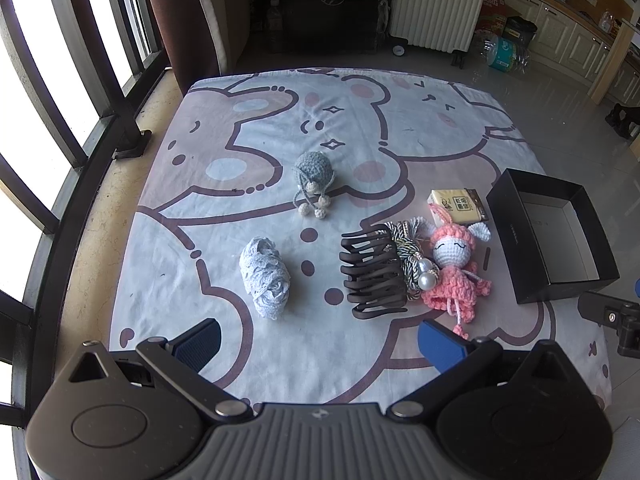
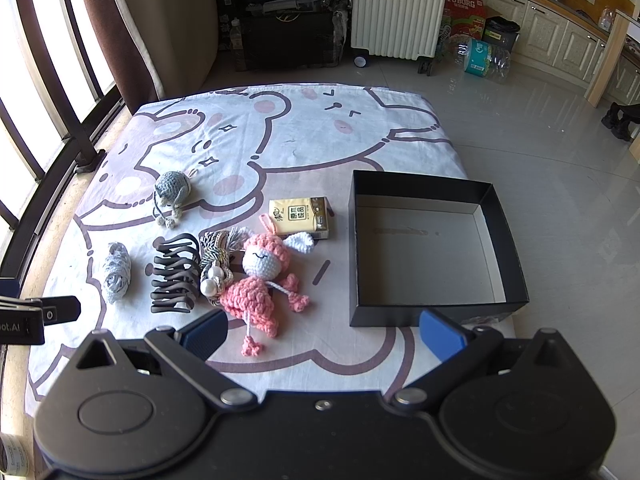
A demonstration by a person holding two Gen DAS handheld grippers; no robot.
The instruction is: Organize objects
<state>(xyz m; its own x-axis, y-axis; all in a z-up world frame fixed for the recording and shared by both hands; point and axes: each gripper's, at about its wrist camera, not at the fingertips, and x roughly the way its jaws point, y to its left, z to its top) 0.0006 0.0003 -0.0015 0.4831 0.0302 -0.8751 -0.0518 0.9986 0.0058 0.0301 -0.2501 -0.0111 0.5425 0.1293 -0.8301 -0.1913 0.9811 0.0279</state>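
Seen from the right wrist view, all loose on a cartoon-bear cloth (image 2: 280, 144) over a low surface, nothing yet inside the black box (image 2: 496, 200). Places given from the hair claw.

Left of the dark hair claw (image 2: 175, 274): a wad of pale blue lace trim (image 2: 116, 272), well apart. Behind and slightly left: a grey crocheted ball charm (image 2: 172, 189) with two cream pompoms. Just right, touching: a striped tassel cord with pearl beads (image 2: 214, 270), pressed in turn against a pink crocheted doll (image 2: 260, 280). Behind the doll: a yellow tissue pack (image 2: 300, 216), one doll ear lying over its corner. Far right: the box, open, empty, near the cloth's edge.

Left tool (image 1: 320, 340): blue pads spread wide, holding nothing, hovering short of the claw and lace. Right tool (image 2: 322, 330): likewise spread and empty, poised between the doll's feet and the box's near wall.

Likely trouble:
- Tangling. Cord, claw teeth and doll yarn crowd together; lifting one could drag a neighbour or snag a loop.
- Soft crochet squashing and slipping from the pads if pinched by a limb or string.
- Box sliding or tipping off the edge if its near wall gets bumped.
- The two tools, close together, colliding over the middle cluster.
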